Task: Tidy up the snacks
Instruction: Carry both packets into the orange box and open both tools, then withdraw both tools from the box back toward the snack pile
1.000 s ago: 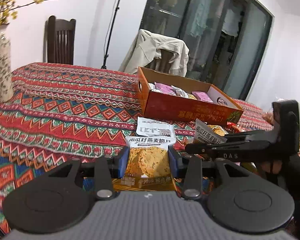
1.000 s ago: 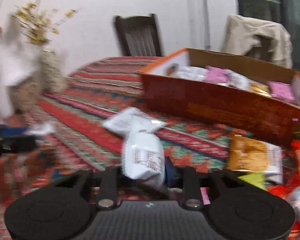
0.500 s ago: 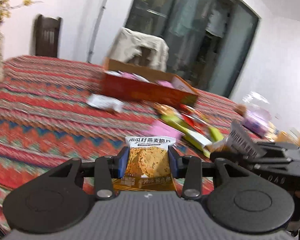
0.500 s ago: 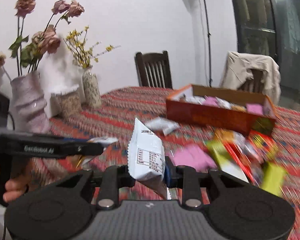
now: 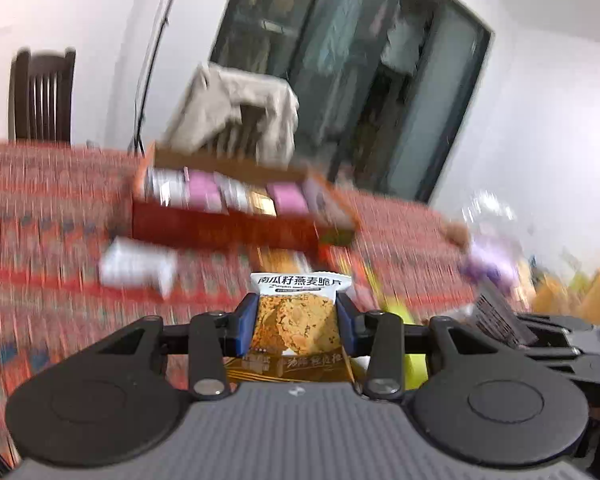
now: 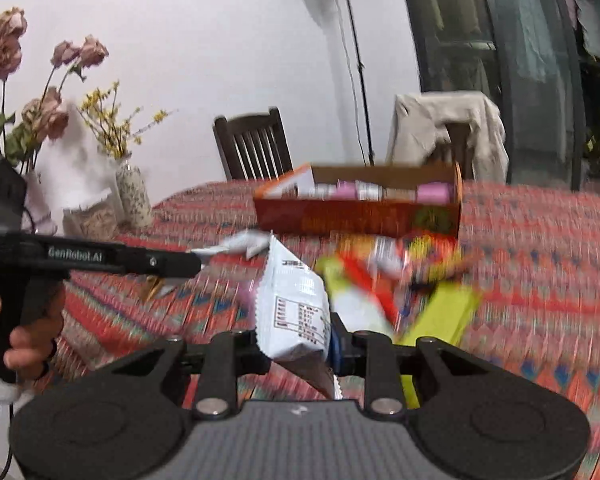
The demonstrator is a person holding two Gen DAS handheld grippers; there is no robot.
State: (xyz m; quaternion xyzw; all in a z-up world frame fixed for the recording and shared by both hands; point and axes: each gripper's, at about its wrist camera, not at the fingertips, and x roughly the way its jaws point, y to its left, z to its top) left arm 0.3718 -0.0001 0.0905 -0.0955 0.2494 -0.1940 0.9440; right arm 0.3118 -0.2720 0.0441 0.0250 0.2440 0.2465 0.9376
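My left gripper (image 5: 296, 322) is shut on an orange oat-crisp packet (image 5: 296, 320) and holds it above the patterned tablecloth. My right gripper (image 6: 296, 340) is shut on a white snack packet (image 6: 294, 312), also held in the air. An open orange cardboard box (image 5: 236, 232) holding pink and white packets stands ahead; it also shows in the right wrist view (image 6: 360, 216). A white packet (image 5: 138, 268) lies on the cloth left of the box. Loose red, yellow and green packets (image 6: 400, 268) lie in front of the box. Both views are motion-blurred.
Vases with dried flowers (image 6: 130, 196) stand at the table's left. A dark wooden chair (image 6: 254, 146) and a chair draped with a beige jacket (image 6: 448, 128) stand behind the table. The left gripper's body (image 6: 100, 258) reaches in from the left of the right wrist view.
Both grippers have lifted and pulled back from the box with their packets, then swung towards it again. The box now sits nearer the middle of both views.
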